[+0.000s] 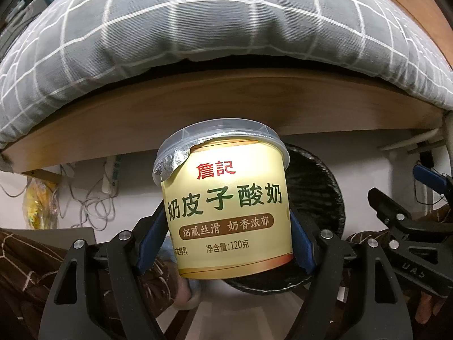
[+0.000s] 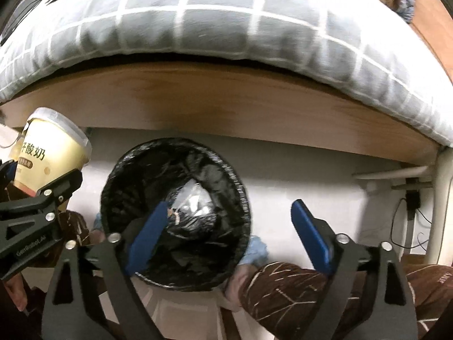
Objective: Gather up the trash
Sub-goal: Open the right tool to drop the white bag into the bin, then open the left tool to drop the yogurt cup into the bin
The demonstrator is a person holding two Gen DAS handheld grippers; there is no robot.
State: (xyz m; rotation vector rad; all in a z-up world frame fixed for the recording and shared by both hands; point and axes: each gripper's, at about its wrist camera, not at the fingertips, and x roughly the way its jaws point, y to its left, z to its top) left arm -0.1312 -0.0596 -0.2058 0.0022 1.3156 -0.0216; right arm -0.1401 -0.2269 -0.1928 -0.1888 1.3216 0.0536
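A cream yogurt cup [image 1: 226,198] with a clear lid and peeled foil sits upright between the blue pads of my left gripper [image 1: 228,238], which is shut on its lower sides. Behind and to the right of the cup is a round bin with a black liner [image 1: 317,192]. In the right wrist view, my right gripper [image 2: 230,206] stands open and empty above the bin [image 2: 124,170]. A crumpled clear wrapper [image 2: 192,198] lies inside. The held cup [image 2: 53,153] shows at the far left, beside the bin.
A bed with a grey checked quilt [image 1: 198,28] and a wooden side board [image 1: 226,104] overhangs the bin. Cables and a power strip [image 1: 110,172] lie at the left by a yellow bag [image 1: 36,198]. The person's brown patterned trouser legs [image 2: 297,289] flank the bin.
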